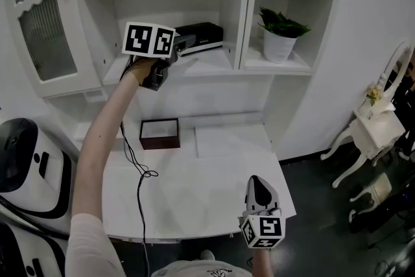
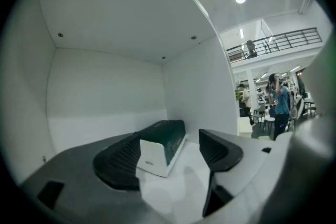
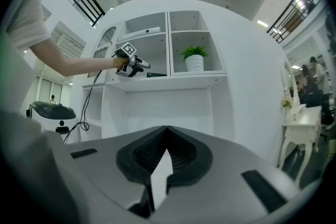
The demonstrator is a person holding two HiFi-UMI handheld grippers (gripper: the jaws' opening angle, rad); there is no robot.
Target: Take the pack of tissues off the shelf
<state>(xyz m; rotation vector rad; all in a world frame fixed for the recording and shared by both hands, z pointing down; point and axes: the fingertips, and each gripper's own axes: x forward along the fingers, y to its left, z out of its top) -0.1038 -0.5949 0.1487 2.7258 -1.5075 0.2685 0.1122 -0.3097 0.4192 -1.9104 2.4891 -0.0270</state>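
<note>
The pack of tissues point(image 1: 201, 36) is a dark green box with a white end, lying on the middle shelf point(image 1: 207, 66) of the white cabinet. My left gripper point(image 1: 179, 44) reaches into that shelf compartment at arm's length. In the left gripper view the pack point(image 2: 167, 145) lies just ahead, its white end near the left pad point(image 2: 122, 159). The left gripper point(image 2: 170, 159) is open and its pads do not press on the pack. My right gripper point(image 1: 259, 187) hangs low over the desk's front edge, shut and empty point(image 3: 165, 136).
A potted plant point(image 1: 281, 35) stands in the compartment to the right. On the white desk point(image 1: 214, 175) sits an open brown box point(image 1: 159, 133), with a black cable point(image 1: 140, 173) trailing across. A glass cabinet door point(image 1: 41, 29) is at the left, a small white side table point(image 1: 376, 123) at the right.
</note>
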